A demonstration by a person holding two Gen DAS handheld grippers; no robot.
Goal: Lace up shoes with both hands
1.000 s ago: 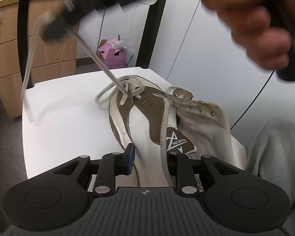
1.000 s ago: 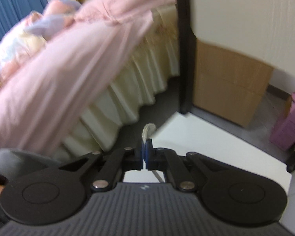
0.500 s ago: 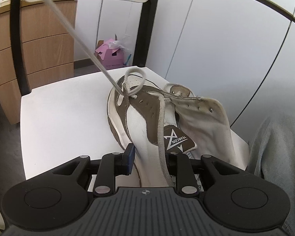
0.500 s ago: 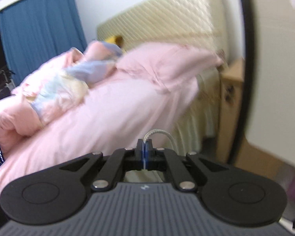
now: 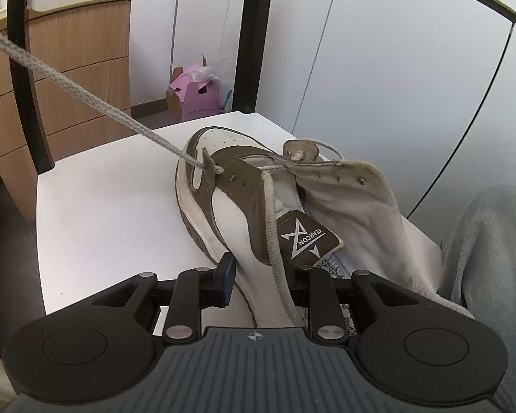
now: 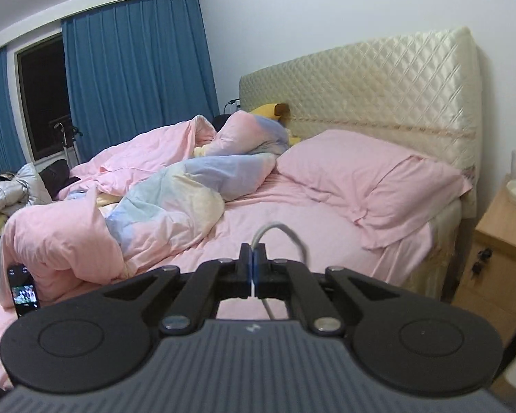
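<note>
Left black two-finger gripper (image 5: 261, 277): jaws spread wide on either side of the heel end of the brown-and-white low-top sneaker (image 5: 244, 199). Blue-padded left finger (image 5: 227, 277) sits against the shoe's outer side; the right finger is mostly hidden behind the shoe and lace, so can't tell if it's actually clamping. One run of the beige woven shoelace (image 5: 273, 241) lies slack down the tongue and passes between the fingers. Brown tongue label (image 5: 304, 239) reads YEARCON.

The sneaker lies on the white chair seat (image 5: 113, 206), toe pointing away from the camera, upper flaps splayed open. The other run of lace exits a front eyelet on the shoe's left flap and goes taut up and out of the left edge of the view (image 5: 68, 86). A grey-clad leg (image 5: 488, 258) is just beside the seat on the right. Beyond the chair's black back frame (image 5: 254, 38): wooden drawer unit (image 5: 86, 69) and a pink cardboard box (image 5: 196, 98) on the floor.

Right black gripper (image 6: 254, 265): pads clenched tight together on the lace, a short loop of it (image 6: 278, 232) arching out above the tips, the tail dropping below. It's pointed away from the shoe, at a bed with pink bedding (image 6: 258, 213), cream quilted headboard (image 6: 361, 93) and blue curtains (image 6: 134, 69).
</note>
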